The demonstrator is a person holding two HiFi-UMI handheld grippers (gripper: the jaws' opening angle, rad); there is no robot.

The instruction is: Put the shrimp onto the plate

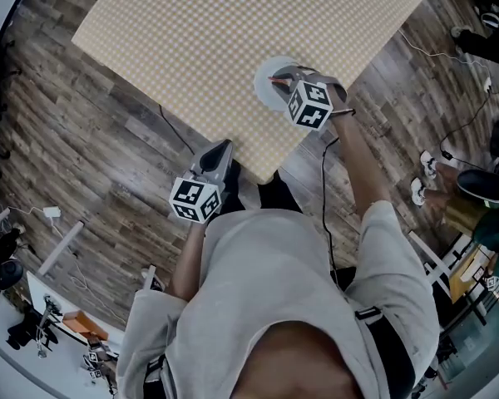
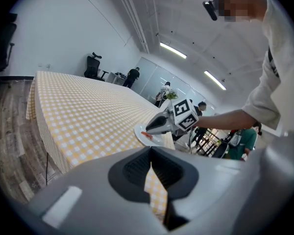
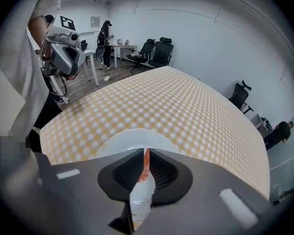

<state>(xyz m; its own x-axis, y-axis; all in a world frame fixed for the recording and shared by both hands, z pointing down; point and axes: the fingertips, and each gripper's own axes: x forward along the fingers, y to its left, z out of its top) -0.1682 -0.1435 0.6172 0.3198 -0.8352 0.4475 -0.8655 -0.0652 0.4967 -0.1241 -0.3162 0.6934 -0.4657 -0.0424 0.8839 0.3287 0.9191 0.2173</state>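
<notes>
A white plate (image 1: pixel 264 90) sits on the yellow checked tablecloth (image 1: pixel 233 32), close to the table's near corner. My right gripper (image 1: pixel 279 80) is right over the plate and shut on the orange-red shrimp (image 3: pixel 146 166), pinched between its jaws above the plate (image 3: pixel 132 137). From the left gripper view, the shrimp (image 2: pixel 146 135) hangs at the right gripper's (image 2: pixel 153 128) tip, just over the plate (image 2: pixel 156 141). My left gripper (image 1: pixel 222 150) is shut and empty, held off the table's near edge; its own view shows only a thin slit between its jaws (image 2: pixel 152 169).
The table corner (image 1: pixel 266 173) is between the two grippers, with wood floor below. A cable (image 1: pixel 326 189) trails from the right gripper. Office chairs (image 3: pixel 154 53) and people stand far across the room.
</notes>
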